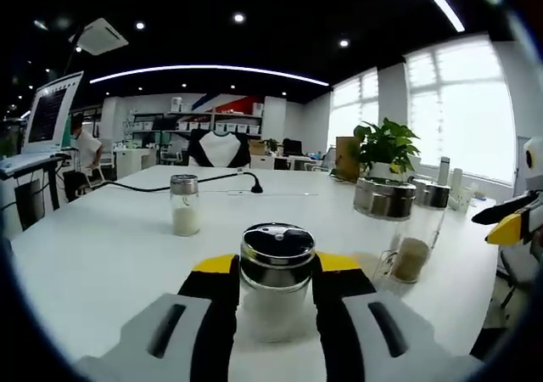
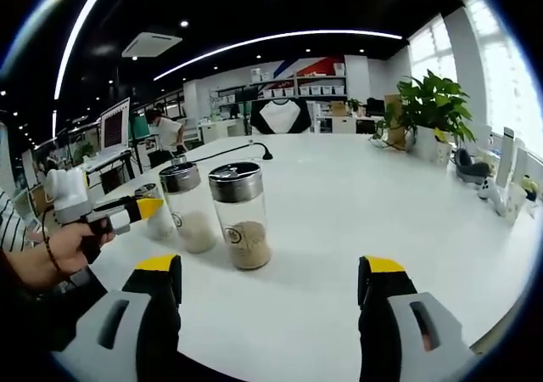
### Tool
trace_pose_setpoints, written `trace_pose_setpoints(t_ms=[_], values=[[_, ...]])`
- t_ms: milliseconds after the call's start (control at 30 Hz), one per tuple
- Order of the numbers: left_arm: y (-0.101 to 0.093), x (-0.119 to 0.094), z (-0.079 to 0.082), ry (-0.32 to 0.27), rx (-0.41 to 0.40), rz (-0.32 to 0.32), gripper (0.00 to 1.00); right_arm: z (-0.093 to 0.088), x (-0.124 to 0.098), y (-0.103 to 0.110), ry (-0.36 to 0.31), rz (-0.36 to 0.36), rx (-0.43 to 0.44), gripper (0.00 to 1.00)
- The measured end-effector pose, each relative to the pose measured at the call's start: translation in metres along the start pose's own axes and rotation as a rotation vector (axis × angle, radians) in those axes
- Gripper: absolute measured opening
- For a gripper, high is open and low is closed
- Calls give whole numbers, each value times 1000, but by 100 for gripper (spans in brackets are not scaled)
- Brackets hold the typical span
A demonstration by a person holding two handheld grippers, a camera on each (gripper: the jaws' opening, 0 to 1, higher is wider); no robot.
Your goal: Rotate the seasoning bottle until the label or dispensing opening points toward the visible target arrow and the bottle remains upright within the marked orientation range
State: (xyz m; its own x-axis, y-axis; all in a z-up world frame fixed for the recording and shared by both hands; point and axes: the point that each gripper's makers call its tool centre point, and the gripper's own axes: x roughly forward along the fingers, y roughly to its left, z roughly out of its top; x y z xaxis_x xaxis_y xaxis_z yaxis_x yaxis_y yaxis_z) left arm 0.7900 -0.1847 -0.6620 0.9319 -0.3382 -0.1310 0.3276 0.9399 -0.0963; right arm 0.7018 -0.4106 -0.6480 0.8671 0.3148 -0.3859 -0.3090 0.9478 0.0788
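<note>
You've got the left gripper clamped around the seasoning bottle, jaws pressed against the glass on both sides just below the metal lid. It's standing upright on the white surface, close in front of you. The right gripper is wide open with nothing between the jaws, hovering over bare surface, and the brown-filled bottle sits well ahead of it.

Biggest risk I see: the grip is high on smooth glass. If you twist fast, the glass could slip in the jaws, so your wrist turns but the bottle doesn't. Or if you roll your hand instead of turning flat, it tips off its base and you lose the upright part. Keep it planted and turn slowly.

Also watch the neighbours. In the left gripper view two more bottles stand off to the right, near enough that a wide swing could clip them. The small white-filled shaker further back is well apart, no worry there.

Stuff I can't make out: there's no target arrow or marked range anywhere I can find, so I can't say which way is "correct". The held bottle has no label that I can spot, and the lid's dispensing opening isn't clear from this angle. In the right gripper view your hand and the left gripper block the held bottle.
</note>
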Motion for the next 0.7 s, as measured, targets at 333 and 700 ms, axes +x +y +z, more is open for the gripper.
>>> trace_pose_setpoints(t_ms=[333,700], values=[[0,0,1,-2,3,-18,35,1,1,3,-1,7,-4,88],[1,0,1,-6,14,-90,35,2,3,7,2,20,-8,88]])
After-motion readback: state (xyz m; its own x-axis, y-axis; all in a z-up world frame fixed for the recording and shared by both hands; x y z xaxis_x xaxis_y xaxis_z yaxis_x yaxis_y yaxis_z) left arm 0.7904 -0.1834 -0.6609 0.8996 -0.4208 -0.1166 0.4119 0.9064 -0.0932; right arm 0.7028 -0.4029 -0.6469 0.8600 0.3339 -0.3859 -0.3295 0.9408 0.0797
